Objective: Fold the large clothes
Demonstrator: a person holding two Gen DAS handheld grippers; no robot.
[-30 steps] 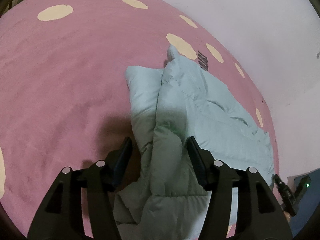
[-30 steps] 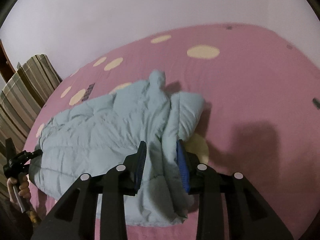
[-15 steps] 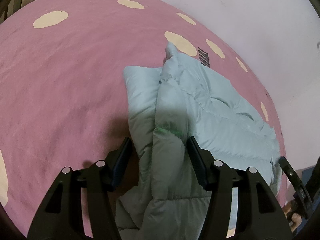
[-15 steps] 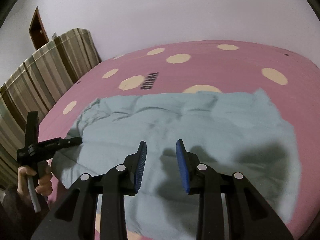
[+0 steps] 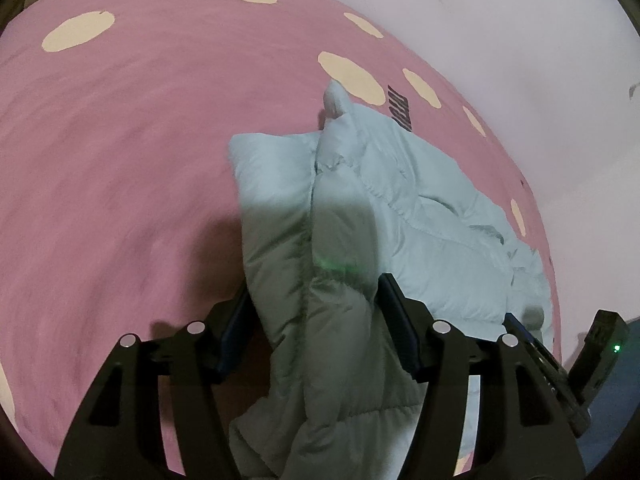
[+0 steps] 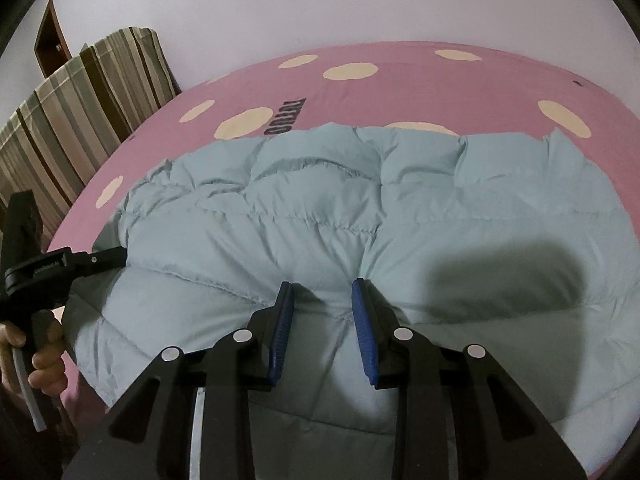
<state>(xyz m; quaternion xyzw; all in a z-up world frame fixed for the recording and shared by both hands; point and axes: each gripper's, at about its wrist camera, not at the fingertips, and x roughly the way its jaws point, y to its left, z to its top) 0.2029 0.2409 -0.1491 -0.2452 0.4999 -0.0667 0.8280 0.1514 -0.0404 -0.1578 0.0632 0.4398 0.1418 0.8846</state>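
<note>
In the left wrist view, the left gripper fills the bottom of the frame. A thick fold of a pale blue puffy jacket sits between its black fingers; the jaws have just been opening a little, and whether the pads still press the fold cannot be told. Beyond it the jacket stretches up and to the right across a pink bedsheet with cream spots. A white wall fills the upper right.

In the right wrist view, the right gripper sits at the bottom centre, its blue-padded jaws apart over the jacket, with only a low ridge of fabric between them, not clamped. At the left edge, a hand holds the left gripper at the jacket's edge. Farther back stands striped fabric, upper left.
</note>
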